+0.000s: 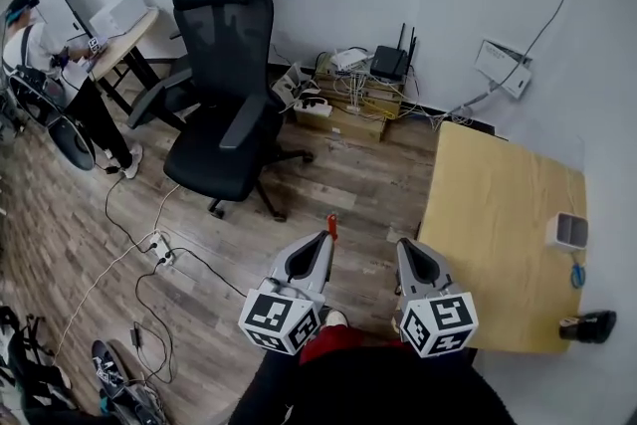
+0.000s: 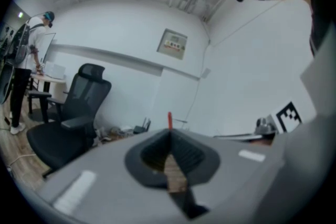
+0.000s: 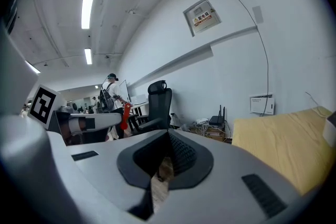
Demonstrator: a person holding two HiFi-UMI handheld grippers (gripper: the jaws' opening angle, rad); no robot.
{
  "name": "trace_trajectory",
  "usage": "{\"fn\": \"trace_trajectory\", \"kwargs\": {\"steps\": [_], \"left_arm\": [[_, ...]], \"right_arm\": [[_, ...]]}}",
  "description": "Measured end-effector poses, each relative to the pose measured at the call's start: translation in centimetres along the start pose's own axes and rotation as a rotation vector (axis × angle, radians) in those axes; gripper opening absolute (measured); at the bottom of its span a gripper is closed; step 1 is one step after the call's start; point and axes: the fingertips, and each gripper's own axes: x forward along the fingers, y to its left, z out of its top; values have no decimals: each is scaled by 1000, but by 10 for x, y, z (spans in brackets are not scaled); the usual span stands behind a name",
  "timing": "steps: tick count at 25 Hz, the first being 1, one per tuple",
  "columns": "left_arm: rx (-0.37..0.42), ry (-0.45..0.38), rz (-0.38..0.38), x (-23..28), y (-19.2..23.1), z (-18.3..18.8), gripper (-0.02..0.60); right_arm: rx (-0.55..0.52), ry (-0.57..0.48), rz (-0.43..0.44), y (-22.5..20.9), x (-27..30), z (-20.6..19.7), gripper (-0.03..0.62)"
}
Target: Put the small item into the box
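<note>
My left gripper is held low over the wooden floor, shut on a small red item that sticks out past its tips. That red item stands up from the closed jaws in the left gripper view, and the right gripper view shows the red item too. Beside it my right gripper is shut with nothing in it; its jaws meet in a closed seam. A small white box sits near the right edge of the yellow table, well to the right of both grippers.
On the table lie a blue thing and a black object. A black office chair stands ahead on the left. A router and cables lie by the wall, a power strip on the floor. A person stands at a desk, far left.
</note>
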Motion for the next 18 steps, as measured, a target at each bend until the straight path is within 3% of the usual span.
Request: {"fn": "trace_trajectory", "kwargs": {"steps": [11, 18], "left_arm": [[0, -2, -81, 13, 45, 13, 3], [-11, 15, -126, 35, 57, 13, 3]], "right_arm": [[18, 35, -98, 12, 33, -8, 8], [32, 55, -184, -5, 38, -11, 8]]}}
